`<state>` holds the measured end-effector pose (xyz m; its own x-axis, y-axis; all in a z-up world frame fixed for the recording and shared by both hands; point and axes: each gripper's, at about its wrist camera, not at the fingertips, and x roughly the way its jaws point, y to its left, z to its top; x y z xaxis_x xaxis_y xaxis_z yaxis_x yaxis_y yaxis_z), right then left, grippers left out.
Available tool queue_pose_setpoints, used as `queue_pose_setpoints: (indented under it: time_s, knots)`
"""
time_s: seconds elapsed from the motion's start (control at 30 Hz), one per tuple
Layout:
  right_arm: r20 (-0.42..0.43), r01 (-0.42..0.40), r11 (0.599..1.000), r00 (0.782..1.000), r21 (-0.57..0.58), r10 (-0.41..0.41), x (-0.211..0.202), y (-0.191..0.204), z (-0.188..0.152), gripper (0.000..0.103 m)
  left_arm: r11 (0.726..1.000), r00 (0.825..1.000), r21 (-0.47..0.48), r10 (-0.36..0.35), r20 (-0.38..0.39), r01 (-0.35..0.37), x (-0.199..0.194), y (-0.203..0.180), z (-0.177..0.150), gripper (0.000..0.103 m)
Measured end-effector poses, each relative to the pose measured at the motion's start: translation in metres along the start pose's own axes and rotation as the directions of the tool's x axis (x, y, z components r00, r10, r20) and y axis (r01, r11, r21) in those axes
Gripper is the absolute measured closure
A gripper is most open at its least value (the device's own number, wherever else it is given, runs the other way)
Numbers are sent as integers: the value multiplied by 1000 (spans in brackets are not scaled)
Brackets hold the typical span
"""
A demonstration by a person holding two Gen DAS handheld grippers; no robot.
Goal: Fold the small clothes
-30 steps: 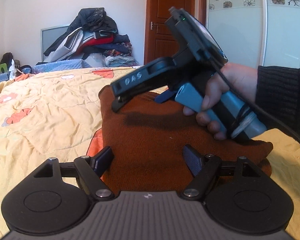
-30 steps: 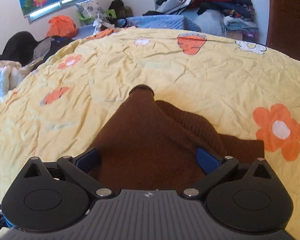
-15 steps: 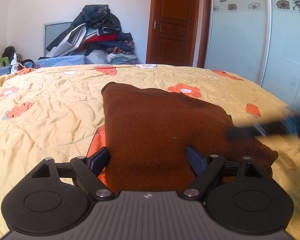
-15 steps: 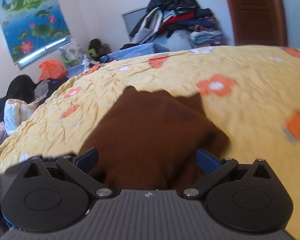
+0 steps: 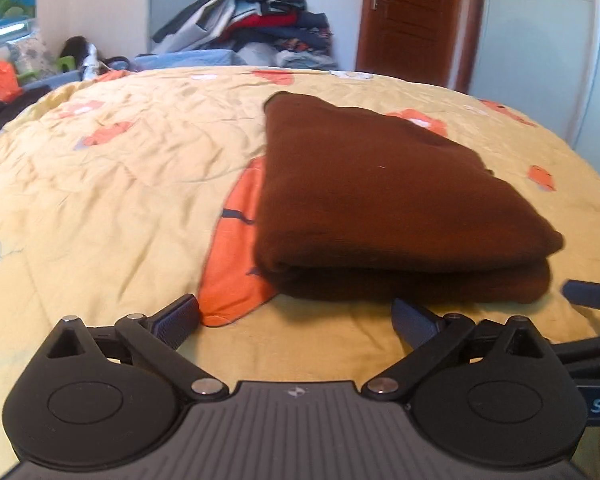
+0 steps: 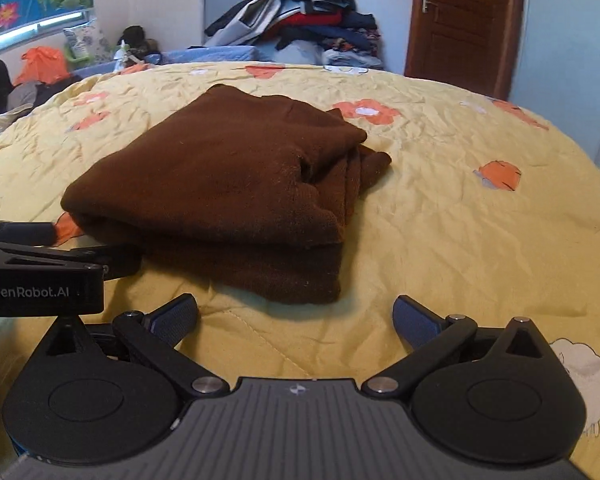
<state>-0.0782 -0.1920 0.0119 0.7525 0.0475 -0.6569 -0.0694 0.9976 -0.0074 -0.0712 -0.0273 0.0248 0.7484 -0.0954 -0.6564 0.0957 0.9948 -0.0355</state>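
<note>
1. Knitwear is lying folded: the brown sweater [image 6: 220,188] is resting on the yellow bedspread [image 6: 460,208] as a thick, layered bundle, partly covering an orange flower print [image 5: 236,264].
2. Sitting just short of the sweater's near edge, the left gripper [image 5: 296,320] is spreading its jaws wider, with nothing between them, only bare bedspread.
3. Hovering near the sweater's near right corner, the right gripper [image 6: 296,316] is also showing released jaws, touching no cloth.
4. Both tools are probably hanging clear of the sweater so the folded stack is not being disturbed; the fold looks finished or close to it.
5. Beyond the sweater, a pile of clothes [image 6: 296,12] is sitting against the far wall, possibly waiting as further work.
6. One layer is poking out at the sweater's far right side, so some tidying may be needed.
</note>
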Motion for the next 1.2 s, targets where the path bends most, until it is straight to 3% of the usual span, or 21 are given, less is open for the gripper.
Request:
queue_pose_setpoints:
  time_s: [0.13,0.37,1.2]
  knots:
    - [-1,9,1000,1000,24,-9,0,-4,-2,0,999,999,33,32,-15,-31,0,-3,-2,0]
    - [8,98,990,995,100,-99,-4,1,-11,0,999,999,23,35,-10,-34,-1,-1,-2,0]
    - [10,101,990,995,102,-102,-5,0,-12,0,999,1000,43,16,-18,-15,-4,0,0,0]
